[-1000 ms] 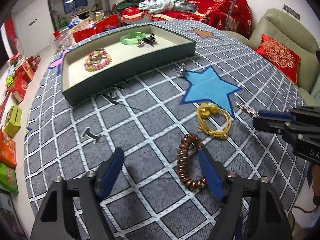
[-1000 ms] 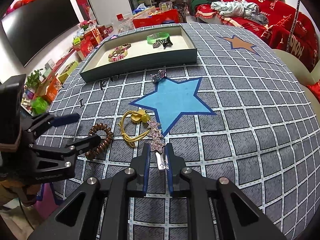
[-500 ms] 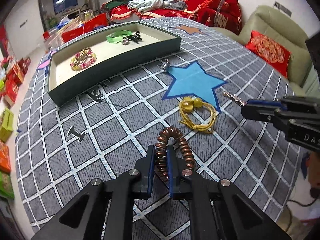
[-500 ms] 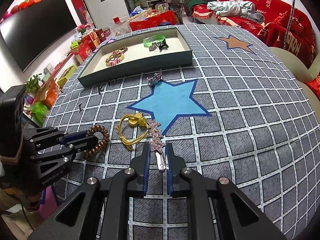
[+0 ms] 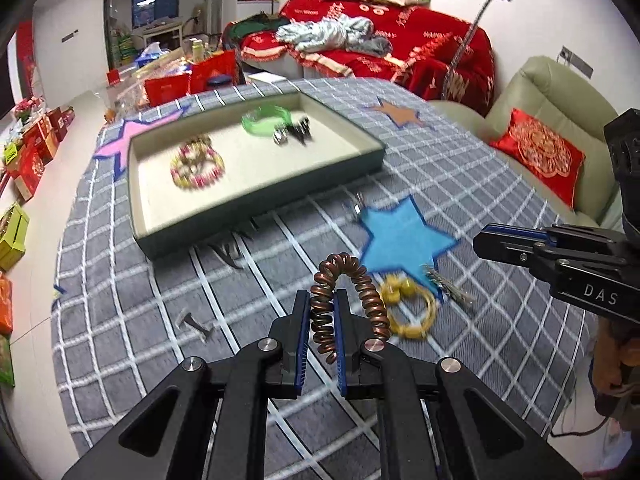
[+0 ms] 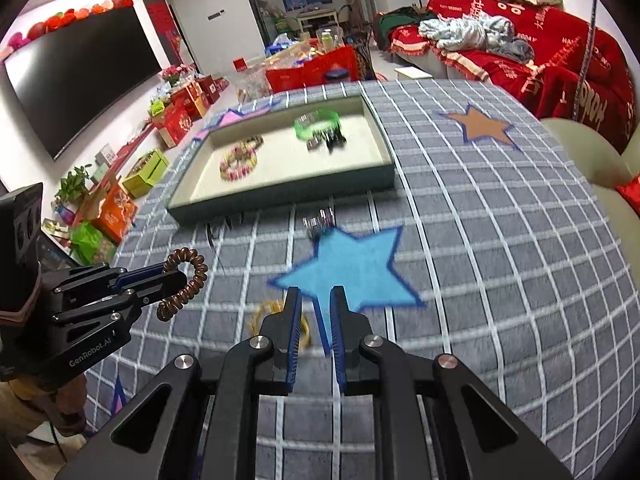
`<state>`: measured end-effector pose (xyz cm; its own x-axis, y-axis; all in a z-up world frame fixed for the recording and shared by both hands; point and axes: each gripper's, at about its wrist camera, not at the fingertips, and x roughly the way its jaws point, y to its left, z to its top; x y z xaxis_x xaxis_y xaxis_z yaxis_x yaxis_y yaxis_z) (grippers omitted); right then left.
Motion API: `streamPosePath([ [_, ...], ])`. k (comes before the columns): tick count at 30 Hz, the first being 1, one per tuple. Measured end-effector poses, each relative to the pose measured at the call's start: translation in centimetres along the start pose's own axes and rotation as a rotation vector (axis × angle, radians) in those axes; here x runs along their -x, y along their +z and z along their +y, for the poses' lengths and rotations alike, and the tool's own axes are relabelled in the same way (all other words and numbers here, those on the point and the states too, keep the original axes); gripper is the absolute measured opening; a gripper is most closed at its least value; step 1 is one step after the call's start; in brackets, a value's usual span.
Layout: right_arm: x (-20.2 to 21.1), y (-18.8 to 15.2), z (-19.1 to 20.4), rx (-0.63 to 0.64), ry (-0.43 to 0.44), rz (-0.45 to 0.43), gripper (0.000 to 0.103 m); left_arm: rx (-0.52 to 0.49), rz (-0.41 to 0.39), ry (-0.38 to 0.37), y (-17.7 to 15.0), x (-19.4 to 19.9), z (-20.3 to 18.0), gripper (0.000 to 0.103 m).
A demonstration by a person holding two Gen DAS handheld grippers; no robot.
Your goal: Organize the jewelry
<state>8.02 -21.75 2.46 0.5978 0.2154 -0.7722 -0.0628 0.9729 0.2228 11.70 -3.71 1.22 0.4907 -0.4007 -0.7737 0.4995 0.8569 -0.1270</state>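
Left gripper is clamped on coil hair tie, lifted off cloth; right gripper slightly parted, nothing held; carry to tray is needed next.

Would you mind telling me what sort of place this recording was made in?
Most likely a home living room: a large wall television, a sofa under red throws, a beige armchair, and gift boxes on the floor.

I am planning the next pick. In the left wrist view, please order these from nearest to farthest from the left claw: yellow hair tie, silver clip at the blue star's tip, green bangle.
1. yellow hair tie, just right of the left claw.
2. silver clip, ahead, on the cloth.
3. green bangle, far, inside the tray.
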Motion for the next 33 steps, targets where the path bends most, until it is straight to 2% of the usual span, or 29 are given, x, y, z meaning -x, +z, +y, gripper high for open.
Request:
streamPosePath([
  [4,-0.6,2.0,0.2,0.012,0.008,-0.014,0.016,0.025,-0.022,0.016,1.4,0.1,1.3,0.029],
  [7,-1.5,1.9,-0.4,0.001,0.033,0.022,0.017,0.036,-0.025,0.023,1.7,-0.1,2.1,0.029],
  [8,-2.0,1.5,-0.7,-0.003,0.026,0.049,0.025,0.038,-0.024,0.025,1.6,-0.2,2.4,0.029],
  [9,-2.4,1.0,-1.0,-0.008,0.009,0.071,0.039,0.041,-0.021,0.025,1.6,-0.3,2.5,0.029],
  [10,-2.7,0.5,-1.3,-0.016,-0.005,0.088,0.044,0.045,-0.017,0.024,1.5,-0.5,2.7,0.029],
  [13,-3.5,-1.5,-2.1,-0.054,-0.018,0.135,0.045,0.054,-0.002,0.017,1.2,-1.1,2.8,0.029],
  [19,-4.3,-3.8,-1.7,-0.045,-0.048,0.189,0.045,0.043,0.018,0.005,0.7,-1.8,2.3,0.029],
  [22,-5.1,-4.0,-1.0,-0.012,-0.094,0.200,0.039,0.046,0.019,0.002,0.7,-1.8,2.3,0.029],
  [23,-5.2,-4.0,-0.7,0.007,-0.118,0.193,0.029,0.047,0.019,0.002,0.7,-1.8,2.3,0.029],
  [24,-5.3,-3.9,-0.4,0.028,-0.142,0.198,0.015,0.046,0.019,0.002,0.7,-1.8,2.3,0.029],
  [33,-3.4,-2.9,-0.6,0.017,-0.146,0.134,0.011,0.056,0.007,0.005,1.1,-1.8,3.0,0.029],
])
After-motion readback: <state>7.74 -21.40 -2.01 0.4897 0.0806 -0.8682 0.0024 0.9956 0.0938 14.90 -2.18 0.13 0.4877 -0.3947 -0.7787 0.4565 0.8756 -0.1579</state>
